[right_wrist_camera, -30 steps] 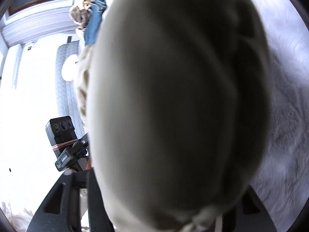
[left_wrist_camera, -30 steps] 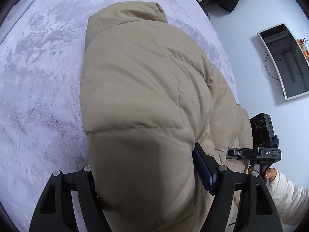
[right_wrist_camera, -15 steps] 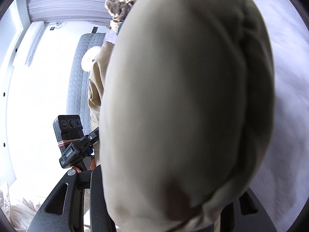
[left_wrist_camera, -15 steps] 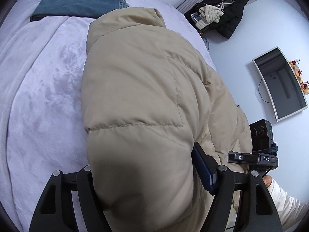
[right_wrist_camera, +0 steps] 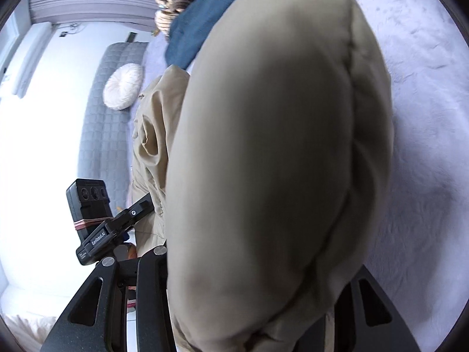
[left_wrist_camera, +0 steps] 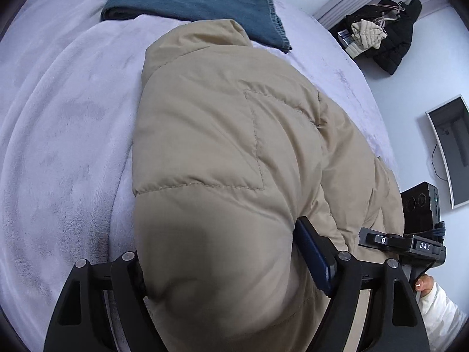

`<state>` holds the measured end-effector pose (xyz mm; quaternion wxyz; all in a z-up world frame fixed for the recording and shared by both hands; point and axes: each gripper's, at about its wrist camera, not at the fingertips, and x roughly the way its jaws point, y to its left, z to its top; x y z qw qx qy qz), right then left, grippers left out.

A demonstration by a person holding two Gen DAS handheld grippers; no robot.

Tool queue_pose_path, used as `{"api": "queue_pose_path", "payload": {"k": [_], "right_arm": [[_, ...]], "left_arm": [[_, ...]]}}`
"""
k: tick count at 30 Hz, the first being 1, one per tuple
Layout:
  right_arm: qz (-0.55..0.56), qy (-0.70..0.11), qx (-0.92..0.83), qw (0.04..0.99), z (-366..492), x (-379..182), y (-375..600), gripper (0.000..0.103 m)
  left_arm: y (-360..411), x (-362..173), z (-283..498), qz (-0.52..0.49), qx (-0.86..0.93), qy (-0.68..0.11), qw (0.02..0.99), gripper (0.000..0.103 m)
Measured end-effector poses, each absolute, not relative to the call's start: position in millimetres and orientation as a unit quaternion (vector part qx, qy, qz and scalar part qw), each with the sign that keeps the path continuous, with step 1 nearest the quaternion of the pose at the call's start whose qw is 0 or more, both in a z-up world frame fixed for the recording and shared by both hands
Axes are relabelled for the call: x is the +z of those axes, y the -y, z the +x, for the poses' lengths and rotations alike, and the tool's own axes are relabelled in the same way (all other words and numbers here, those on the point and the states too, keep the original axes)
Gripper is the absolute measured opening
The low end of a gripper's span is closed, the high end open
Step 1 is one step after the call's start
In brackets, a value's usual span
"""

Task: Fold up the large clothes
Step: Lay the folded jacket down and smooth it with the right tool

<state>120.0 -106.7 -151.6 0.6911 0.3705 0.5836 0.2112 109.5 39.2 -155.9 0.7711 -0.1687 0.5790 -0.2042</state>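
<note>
A: What have the left tongs (left_wrist_camera: 222, 267) got?
B: A thick puffed fold of the beige padded jacket (left_wrist_camera: 228, 152). The fold fills the gap between the two black fingers; the blue pad (left_wrist_camera: 312, 256) on one finger lies against the fabric. The jaws have just been widening, yet the padding is still clamped between them.

A: And the right tongs (right_wrist_camera: 249, 267)?
B: Pinching another bulge of that jacket (right_wrist_camera: 272, 152). It swells so large ahead of them that the fingertips are hidden. Their jaws have also just opened a little, with cloth wedged between them.

A: Where does the jacket lie?
B: Stretching forward from both tongs, over the lilac plush bed cover (left_wrist_camera: 58, 152). Its stand-up collar (left_wrist_camera: 205, 35) is at the far end from the left tongs.

A: Beyond the collar?
B: Folded blue jeans (left_wrist_camera: 193, 3), just past it on the bed. Farther still, something tan and fuzzy that I can't make out.

A: Off to the side?
B: From the left tongs, the right one's handle shows beside the jacket, held by a hand (left_wrist_camera: 423, 284) in a white sleeve. Past it, a curved screen (left_wrist_camera: 451, 149) on the wall and a heap of dark clothing (left_wrist_camera: 390, 38). From the right tongs, a round white cushion (right_wrist_camera: 123, 86) on a grey quilted seat.
</note>
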Motion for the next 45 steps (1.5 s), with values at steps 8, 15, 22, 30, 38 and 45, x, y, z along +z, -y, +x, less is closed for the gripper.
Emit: {"api": "queue_pose_path", "payload": {"k": [8,15,22,30,38,45], "right_arm": [[0.331,-0.598,0.1,0.723,99.9,-111.1,112.7,0.065],[0.254,-0.508,0.049,0.821,81.0,-12.5,148.7,0.023],[0.163,-0.569,0.082,0.802,59.0,-56.9,81.9,0.02],[0.213,-0.587,0.038,0.78,31.8,-109.7,124.1,0.016],[0.215,-0.589,0.03,0.778,23.8,-79.8,115.2,0.02],[0.217,-0.603,0.022,0.767,-6.2,-58.5,108.4,0.04]], "left_arm": [[-46.5,-120.1,91.2,-0.092,-0.158,-0.528,0.829,0.089],[-48.8,-100.7,125.5,-0.067,-0.132,-0.493,0.858,0.089],[11.8,-119.2,120.1,-0.007,-0.132,-0.5,0.856,0.089],[26.2,-112.5,110.4,0.021,-0.124,-0.51,0.851,0.092],[-2.2,-85.7,70.2,0.038,-0.105,-0.545,0.831,0.092],[-22.1,-81.0,24.9,0.019,-0.097,-0.571,0.815,0.097]]}}
